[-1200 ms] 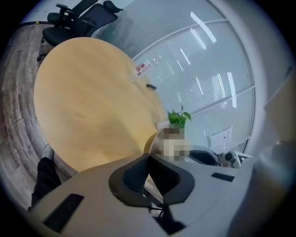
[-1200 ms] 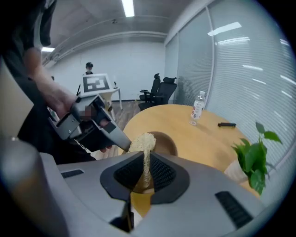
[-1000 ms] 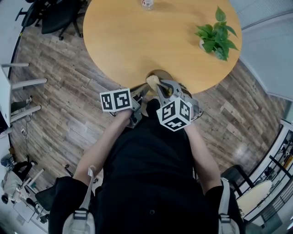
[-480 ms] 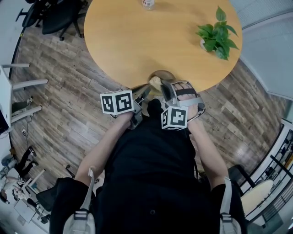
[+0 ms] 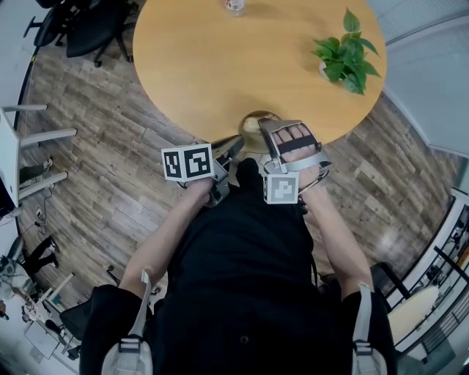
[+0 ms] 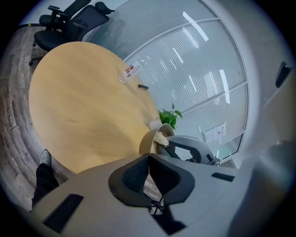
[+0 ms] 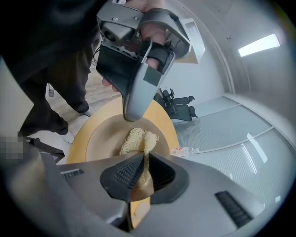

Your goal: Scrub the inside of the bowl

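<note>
"Well, what is happening closest in?"

"The right gripper (image 7: 141,173) is pinching a loofah scrubber (image 7: 135,139) by its tail and pressing its head against the inside of the bowl (image 7: 97,139). The left gripper (image 6: 149,169) is clamping the bowl's rim, with its jaws pressed together on the thin wall. In the right gripper view it is biting at roughly twelve o'clock."

"So how should the scrubbing be going?"

"I'm judging it best to be keeping the left clamp firm and sweeping the loofah in circles over the floor and up the walls. The pressure should be light, since the pad is bending and could be working loose from the pinch."

"Is anything crowding the work?"

"The bowl is sitting at the six o'clock edge of the table (image 5: 220,66), close against the person's body, so shoving towards six is risking a drop. Farther out the tabletop is lying bare. A potted plant (image 5: 344,53) is standing at two o'clock and a bottle (image 5: 235,6) at twelve, both well apart."
</note>
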### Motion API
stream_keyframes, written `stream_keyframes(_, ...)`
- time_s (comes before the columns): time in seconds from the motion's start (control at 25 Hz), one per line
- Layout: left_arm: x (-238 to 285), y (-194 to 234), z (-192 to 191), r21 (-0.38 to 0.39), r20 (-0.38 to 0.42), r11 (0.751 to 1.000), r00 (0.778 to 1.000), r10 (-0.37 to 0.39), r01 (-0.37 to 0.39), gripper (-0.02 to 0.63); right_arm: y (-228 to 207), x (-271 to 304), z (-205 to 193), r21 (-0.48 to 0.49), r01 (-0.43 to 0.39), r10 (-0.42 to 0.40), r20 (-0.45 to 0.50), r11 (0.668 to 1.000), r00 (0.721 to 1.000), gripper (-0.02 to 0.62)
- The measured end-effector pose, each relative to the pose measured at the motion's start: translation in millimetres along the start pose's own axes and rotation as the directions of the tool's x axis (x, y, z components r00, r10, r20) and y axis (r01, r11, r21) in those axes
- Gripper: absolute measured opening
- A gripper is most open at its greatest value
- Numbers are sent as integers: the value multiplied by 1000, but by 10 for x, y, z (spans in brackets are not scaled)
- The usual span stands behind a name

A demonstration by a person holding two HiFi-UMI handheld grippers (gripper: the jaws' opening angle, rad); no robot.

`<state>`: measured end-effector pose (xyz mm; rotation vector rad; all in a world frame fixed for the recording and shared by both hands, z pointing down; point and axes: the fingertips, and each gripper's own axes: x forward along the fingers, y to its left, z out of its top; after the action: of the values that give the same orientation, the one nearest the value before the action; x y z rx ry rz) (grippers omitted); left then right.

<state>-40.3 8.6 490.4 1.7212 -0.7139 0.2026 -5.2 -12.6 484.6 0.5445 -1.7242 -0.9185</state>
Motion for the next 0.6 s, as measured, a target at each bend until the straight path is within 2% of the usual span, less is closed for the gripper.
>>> stream_keyframes(0.08,-9,-13,18,17,9,1000,1000,3,-3,14,26,28,-29,53,-21,22,-12,998,1000,38)
stream_keyframes(0.16,-20,-6,12,29,11,1000,1000,12,-12,14,93,41,-40,166,-83,86,-9,983,996,38)
stream_keyframes(0.24,-27,12,-1,29,12,999,1000,17,-17,15,137,41,-37,297,-142,146,10,944,989,38)
stream_keyframes(0.36,-31,24,4,33,16,999,1000,21,-21,14,202,25,-31,440,-219,226,36,871,973,38)
stream_keyframes(0.4,-30,25,8,39,17,999,1000,25,-25,14,231,20,-28,494,-248,259,47,833,965,38)
stream_keyframes(0.48,-25,29,5,51,14,998,999,34,-34,14,271,13,-30,623,-292,315,77,725,946,38)
stream_keyframes(0.56,-23,35,9,66,12,997,999,44,-45,14,284,10,-44,750,-314,355,112,583,928,38)
stream_keyframes(0.6,-27,44,27,83,14,995,998,54,-55,14,283,16,-53,808,-317,369,134,497,920,38)
